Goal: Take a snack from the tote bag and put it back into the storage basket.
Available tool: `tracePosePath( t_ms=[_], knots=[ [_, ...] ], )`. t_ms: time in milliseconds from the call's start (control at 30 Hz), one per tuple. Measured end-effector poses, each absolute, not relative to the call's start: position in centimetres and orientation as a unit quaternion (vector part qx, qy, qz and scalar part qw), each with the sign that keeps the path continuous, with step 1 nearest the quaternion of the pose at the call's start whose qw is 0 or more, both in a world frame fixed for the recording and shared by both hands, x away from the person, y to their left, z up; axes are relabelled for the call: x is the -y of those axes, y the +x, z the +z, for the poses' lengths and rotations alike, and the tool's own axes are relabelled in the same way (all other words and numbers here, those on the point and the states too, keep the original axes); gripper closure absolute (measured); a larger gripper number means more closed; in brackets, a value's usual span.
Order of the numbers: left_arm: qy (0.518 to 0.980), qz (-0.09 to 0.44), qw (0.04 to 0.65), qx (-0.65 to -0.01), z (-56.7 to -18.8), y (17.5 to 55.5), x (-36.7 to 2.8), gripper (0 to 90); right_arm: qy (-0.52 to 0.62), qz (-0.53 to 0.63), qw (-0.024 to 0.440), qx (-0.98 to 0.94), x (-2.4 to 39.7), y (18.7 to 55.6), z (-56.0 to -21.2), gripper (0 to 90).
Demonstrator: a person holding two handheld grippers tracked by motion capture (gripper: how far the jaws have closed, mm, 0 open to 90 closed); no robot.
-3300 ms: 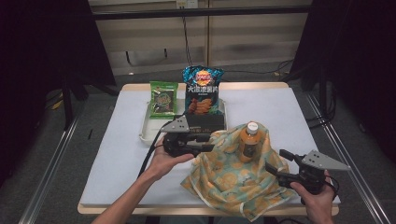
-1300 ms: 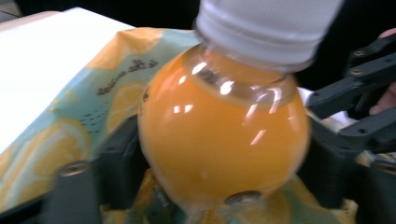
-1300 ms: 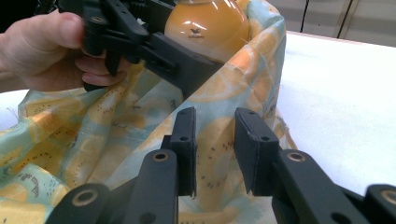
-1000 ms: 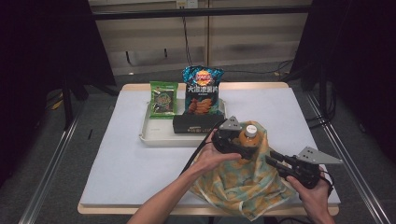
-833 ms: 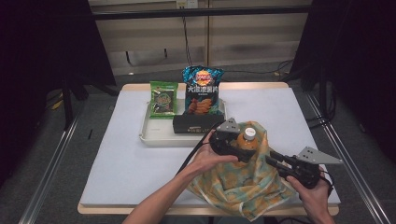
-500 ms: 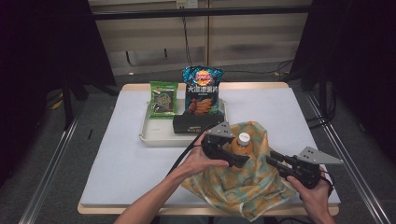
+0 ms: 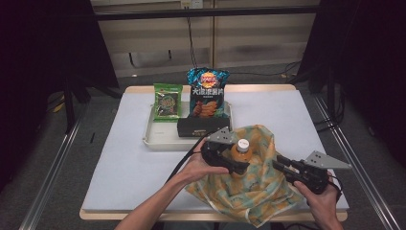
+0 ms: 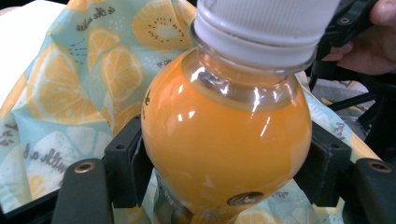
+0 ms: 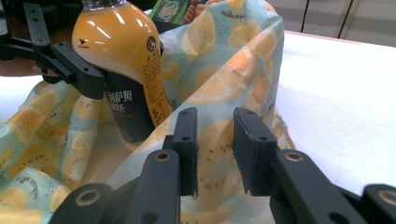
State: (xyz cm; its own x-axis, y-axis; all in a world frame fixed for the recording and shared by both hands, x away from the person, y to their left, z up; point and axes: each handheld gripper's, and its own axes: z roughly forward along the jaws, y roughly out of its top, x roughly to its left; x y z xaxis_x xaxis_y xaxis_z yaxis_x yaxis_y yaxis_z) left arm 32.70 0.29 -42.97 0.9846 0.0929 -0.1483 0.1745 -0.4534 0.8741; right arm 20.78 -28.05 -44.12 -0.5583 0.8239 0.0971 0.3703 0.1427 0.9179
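The left gripper (image 8: 219, 179) clamped the orange juice bottle (image 8: 224, 140) above the lemon-print cloth (image 7: 253, 184) — dark label partly hidden, writing illegible; the right gripper (image 9: 215, 154) pinched a cloth fold.

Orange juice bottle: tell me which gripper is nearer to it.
Left. The left gripper clamps the orange juice bottle below its shoulder; the right gripper sits apart, jaws around a cloth fold.

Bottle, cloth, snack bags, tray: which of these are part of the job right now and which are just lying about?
In the job:
orange juice bottle, gripped by the left gripper
fruit-print cloth under it
right gripper, at a cloth fold

Lying about:
white tray
green snack bag
blue chip bag
black box
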Motion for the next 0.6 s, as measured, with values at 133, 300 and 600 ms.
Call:
tracePosePath(
  t_ms=[133,300,600],
  knots=[
    [0.846,-0.036,0.524,-0.09,-42.8,32.4,-0.2,25.0,0.412,0.508,0.224,-0.723,28.0,20.8,-44.1,70.7],
    [0.843,-0.024,0.527,-0.107,-42.8,32.0,0.3,20.8,0.414,0.507,0.222,-0.723,28.0,20.7,-44.1,70.6],
    [0.841,-0.006,0.521,-0.145,-43.2,32.0,0.7,20.7,0.413,0.507,0.223,-0.723,28.0,20.8,-44.2,70.4]
  ],
)
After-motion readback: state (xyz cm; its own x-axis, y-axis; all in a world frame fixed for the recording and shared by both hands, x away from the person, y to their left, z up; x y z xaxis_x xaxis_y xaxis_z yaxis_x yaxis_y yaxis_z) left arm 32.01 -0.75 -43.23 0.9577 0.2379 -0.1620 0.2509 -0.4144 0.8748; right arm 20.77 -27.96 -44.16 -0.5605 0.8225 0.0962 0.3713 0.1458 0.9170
